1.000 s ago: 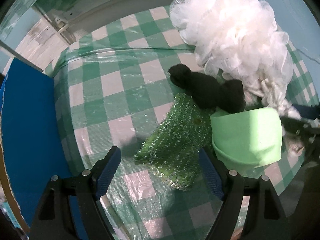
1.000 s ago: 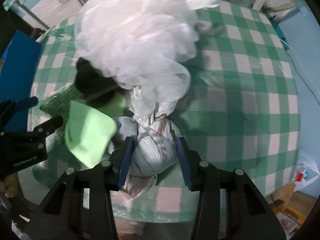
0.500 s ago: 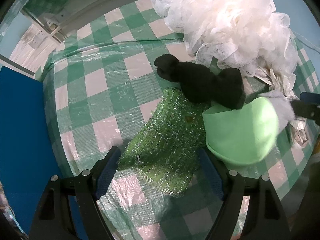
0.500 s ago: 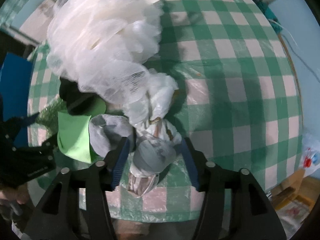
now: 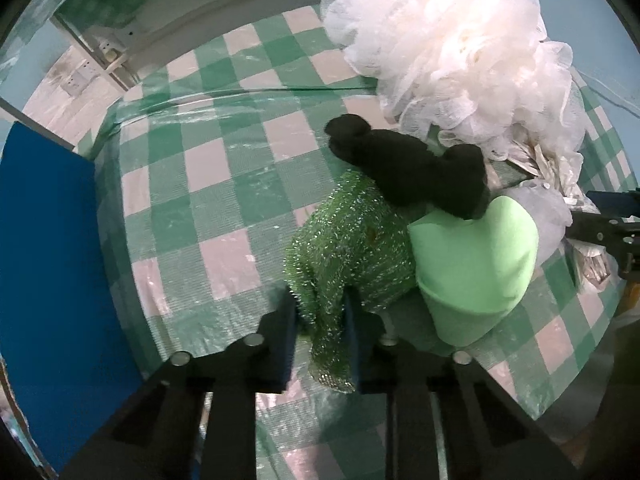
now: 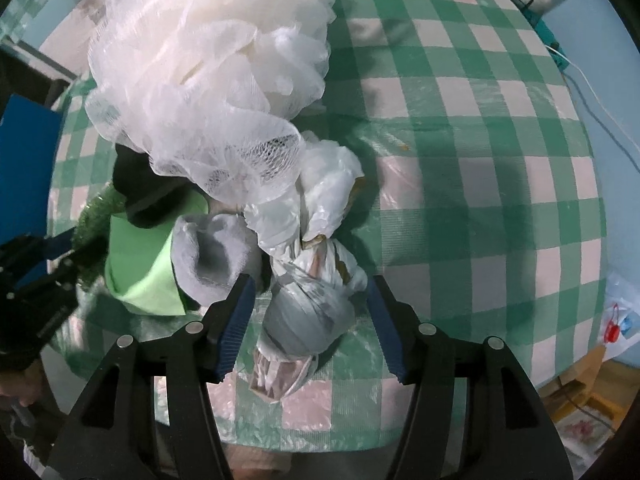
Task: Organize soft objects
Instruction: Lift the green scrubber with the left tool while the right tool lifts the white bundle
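Observation:
A pile of soft things lies on the green-checked table point(image 5: 224, 184). My left gripper point(image 5: 320, 312) is shut on the near corner of a glittery green cloth point(image 5: 352, 240). A black sock point(image 5: 412, 176) lies on the cloth and on a light green cloth point(image 5: 476, 264). A big white mesh puff point(image 5: 452, 52) lies behind them and also shows in the right wrist view point(image 6: 208, 92). My right gripper point(image 6: 310, 316) is open around a tied white plastic bag point(image 6: 308, 312), with a grey sock point(image 6: 212, 256) to its left.
A blue board point(image 5: 44, 256) stands at the table's left edge. A white cable point(image 6: 600, 112) hangs past the table's right side. A cardboard box point(image 6: 592, 384) sits on the floor at the lower right. The table's front edge point(image 6: 320, 440) is close below my right gripper.
My left gripper has closed on the corner of the glittery green cloth. My right gripper has opened and let go of the tied plastic bag.

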`<action>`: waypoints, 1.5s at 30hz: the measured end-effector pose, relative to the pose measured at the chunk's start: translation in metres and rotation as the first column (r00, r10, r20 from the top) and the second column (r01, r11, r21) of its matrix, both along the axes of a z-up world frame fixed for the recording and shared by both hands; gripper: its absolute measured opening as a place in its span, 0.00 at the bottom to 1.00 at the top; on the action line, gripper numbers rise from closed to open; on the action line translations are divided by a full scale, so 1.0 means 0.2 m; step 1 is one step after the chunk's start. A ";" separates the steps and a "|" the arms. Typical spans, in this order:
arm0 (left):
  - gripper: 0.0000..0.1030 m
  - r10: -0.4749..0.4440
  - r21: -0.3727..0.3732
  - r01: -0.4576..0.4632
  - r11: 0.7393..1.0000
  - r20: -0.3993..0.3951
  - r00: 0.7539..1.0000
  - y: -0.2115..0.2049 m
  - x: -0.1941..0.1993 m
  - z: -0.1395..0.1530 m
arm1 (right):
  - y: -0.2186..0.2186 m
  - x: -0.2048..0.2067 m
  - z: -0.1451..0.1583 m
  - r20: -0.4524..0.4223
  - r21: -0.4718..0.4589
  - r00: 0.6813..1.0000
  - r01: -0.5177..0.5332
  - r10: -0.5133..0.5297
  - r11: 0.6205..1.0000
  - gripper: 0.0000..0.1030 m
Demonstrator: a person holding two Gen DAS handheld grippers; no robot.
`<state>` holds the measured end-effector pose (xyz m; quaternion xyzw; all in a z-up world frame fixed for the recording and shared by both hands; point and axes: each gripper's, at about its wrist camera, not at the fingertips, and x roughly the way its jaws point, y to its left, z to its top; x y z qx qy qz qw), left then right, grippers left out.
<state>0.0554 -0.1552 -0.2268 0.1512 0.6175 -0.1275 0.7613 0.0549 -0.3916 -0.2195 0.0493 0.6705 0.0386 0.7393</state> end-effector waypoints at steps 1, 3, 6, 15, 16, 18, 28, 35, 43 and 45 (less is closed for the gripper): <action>0.18 0.006 0.003 -0.006 1.000 0.001 1.000 0.01 0.00 0.00 | 0.01 0.00 -0.01 -0.001 -0.005 1.000 -0.003 0.003 1.000 0.57; 0.16 0.017 0.004 -0.017 1.000 0.003 1.000 0.03 0.01 0.01 | 0.02 0.00 -0.02 0.000 -0.020 1.000 -0.010 0.010 1.000 0.57; 0.16 0.034 0.004 -0.034 0.999 0.009 0.999 0.07 0.01 0.02 | 0.04 0.00 -0.03 -0.002 -0.030 1.000 -0.020 0.020 0.999 0.54; 0.15 0.056 0.001 -0.056 0.998 0.064 0.996 0.08 -0.05 0.15 | 0.07 -0.08 0.04 0.041 -0.028 0.998 -0.039 0.040 0.999 0.37; 0.15 0.059 -0.003 -0.059 0.998 0.070 0.996 0.09 -0.05 0.17 | 0.06 -0.09 0.08 0.048 -0.029 0.998 -0.038 0.040 0.999 0.37; 0.15 0.068 -0.010 -0.067 0.998 0.083 0.994 0.09 -0.07 0.20 | 0.06 -0.10 0.11 0.062 -0.031 0.997 -0.036 0.038 0.999 0.37; 0.15 0.085 -0.060 -0.078 0.995 0.140 0.986 0.12 -0.10 0.36 | 0.12 -0.21 0.30 0.140 -0.007 0.987 -0.084 0.084 0.996 0.37; 0.15 0.102 -0.093 -0.086 0.992 0.181 0.978 0.17 -0.13 0.47 | 0.16 -0.19 0.37 0.195 0.023 0.975 -0.116 0.109 0.993 0.37; 0.15 0.119 -0.119 -0.096 0.988 0.213 0.970 0.21 -0.15 0.56 | 0.24 -0.20 0.52 0.252 0.055 0.956 -0.168 0.149 0.984 0.37; 0.15 0.121 -0.121 -0.096 0.988 0.220 0.968 0.21 -0.16 0.58 | 0.26 -0.20 0.55 0.264 0.060 0.951 -0.180 0.158 0.982 0.37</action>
